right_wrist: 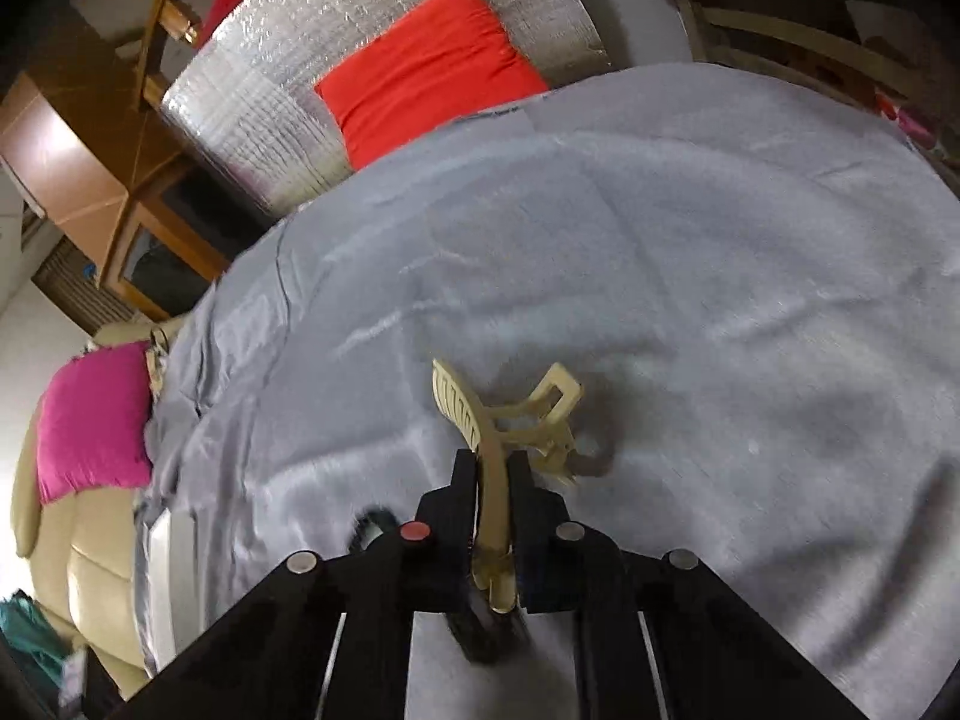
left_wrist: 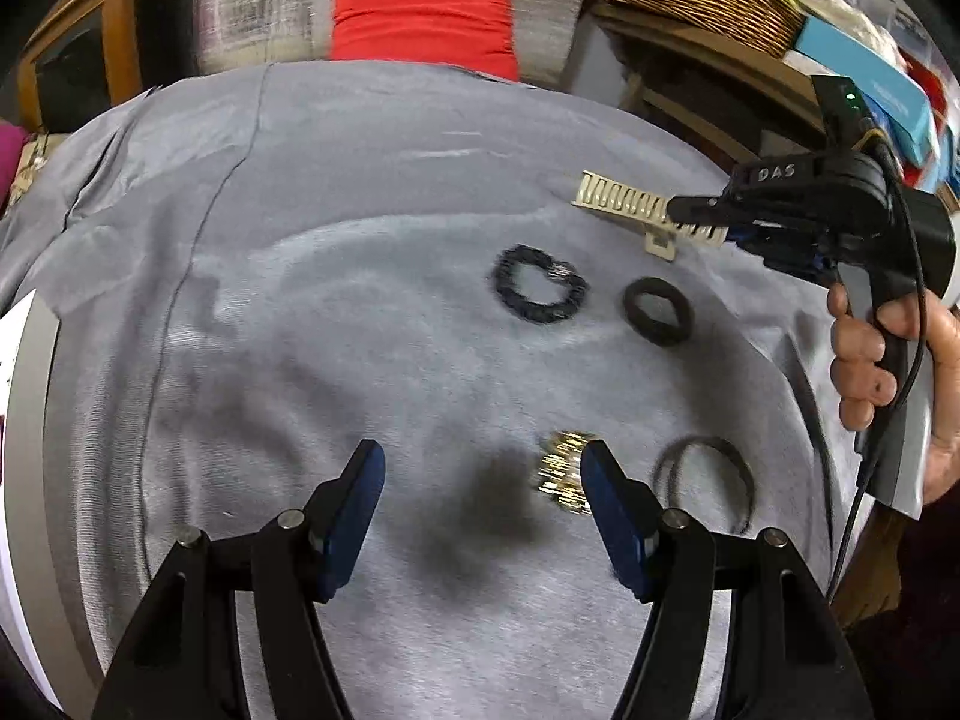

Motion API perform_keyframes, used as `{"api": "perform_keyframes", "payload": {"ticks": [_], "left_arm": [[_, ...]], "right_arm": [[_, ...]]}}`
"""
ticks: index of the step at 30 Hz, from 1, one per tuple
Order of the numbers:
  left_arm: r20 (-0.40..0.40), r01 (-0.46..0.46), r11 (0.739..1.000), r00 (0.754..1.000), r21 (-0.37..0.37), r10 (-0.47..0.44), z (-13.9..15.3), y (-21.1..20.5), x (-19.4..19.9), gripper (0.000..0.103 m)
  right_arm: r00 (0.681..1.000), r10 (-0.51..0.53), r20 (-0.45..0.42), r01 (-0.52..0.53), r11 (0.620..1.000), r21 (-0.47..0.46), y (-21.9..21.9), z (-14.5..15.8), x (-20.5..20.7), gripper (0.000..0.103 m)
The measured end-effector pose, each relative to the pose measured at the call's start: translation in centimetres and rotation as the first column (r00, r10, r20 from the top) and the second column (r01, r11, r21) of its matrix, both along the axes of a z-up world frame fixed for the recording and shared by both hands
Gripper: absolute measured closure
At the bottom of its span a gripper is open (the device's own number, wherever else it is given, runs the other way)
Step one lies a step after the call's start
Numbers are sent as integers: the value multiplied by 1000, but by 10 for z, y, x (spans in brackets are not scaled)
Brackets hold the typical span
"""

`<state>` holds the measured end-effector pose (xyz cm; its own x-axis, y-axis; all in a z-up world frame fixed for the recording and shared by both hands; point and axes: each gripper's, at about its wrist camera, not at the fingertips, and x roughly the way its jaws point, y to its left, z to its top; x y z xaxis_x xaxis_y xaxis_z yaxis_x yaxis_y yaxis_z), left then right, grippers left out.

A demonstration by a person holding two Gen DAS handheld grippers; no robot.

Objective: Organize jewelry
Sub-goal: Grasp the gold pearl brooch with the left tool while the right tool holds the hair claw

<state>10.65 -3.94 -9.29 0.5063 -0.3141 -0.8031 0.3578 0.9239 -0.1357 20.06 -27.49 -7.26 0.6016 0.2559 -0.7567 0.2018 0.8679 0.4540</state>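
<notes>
Right gripper (right_wrist: 492, 468): its jaws are clamped on one toothed arm of the cream hair claw (right_wrist: 480, 420), which juts forward above the grey cloth (right_wrist: 720, 240); the hinge and second arm hang free to the right of the pads. Gripping a single thin arm (rather than the whole clip) probably suits the narrow closing of the fingers.

In the left wrist view the same claw sits at the far right, its comb edge projecting left from the black jaw tips, apparently clear of the cloth.

Left gripper (left_wrist: 483, 468): fingers spread wide, holding nothing, poised low over the near part of the cloth. A gold bracelet (left_wrist: 561, 474) lies just inside the right blue pad (left_wrist: 606, 504), possibly the next item to be taken.

Other pieces rest apart on the cloth: a black frilled scrunchie (left_wrist: 537, 294) and a dark hair band (left_wrist: 659, 312) in the middle distance, and a thin black elastic (left_wrist: 708, 474) near right.

No tray or box is visible, so the destination cannot be told.
</notes>
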Motion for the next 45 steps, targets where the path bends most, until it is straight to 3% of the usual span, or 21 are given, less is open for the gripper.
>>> {"api": "perform_keyframes", "payload": {"ticks": [7, 12, 18, 22, 28, 34, 45], "left_arm": [[42, 163, 987, 986, 7, -163, 4, -38, -25, 35], [-10, 201, 979, 979, 23, -201, -11, -62, -18, 35], [3, 224, 974, 975, 41, -224, -14, -77, -8, 55], [21, 258, 964, 966, 64, -259, -11, -87, -11, 55], [6, 198, 977, 980, 80, -199, -12, -71, 4, 55], [1, 164, 986, 986, 32, -165, -7, -47, 6, 55], [-50, 157, 987, 987, 33, -156, -19, -65, 8, 55]], "right_arm": [[1000, -14, -14, 14, 1000, -11, -26, 2, -44, 92], [999, -33, -36, 33, 999, -1, -35, -1, -60, 92], [999, -12, -48, 13, 1000, 19, -36, -4, -56, 88], [998, -4, -61, 6, 1000, 26, -36, -5, -49, 87], [992, 20, -121, -14, 999, 48, -30, -18, -38, 82], [993, 25, -115, -22, 999, 32, -26, -21, -35, 80], [993, 8, -116, -6, 1000, 18, -23, -26, -32, 83]]}}
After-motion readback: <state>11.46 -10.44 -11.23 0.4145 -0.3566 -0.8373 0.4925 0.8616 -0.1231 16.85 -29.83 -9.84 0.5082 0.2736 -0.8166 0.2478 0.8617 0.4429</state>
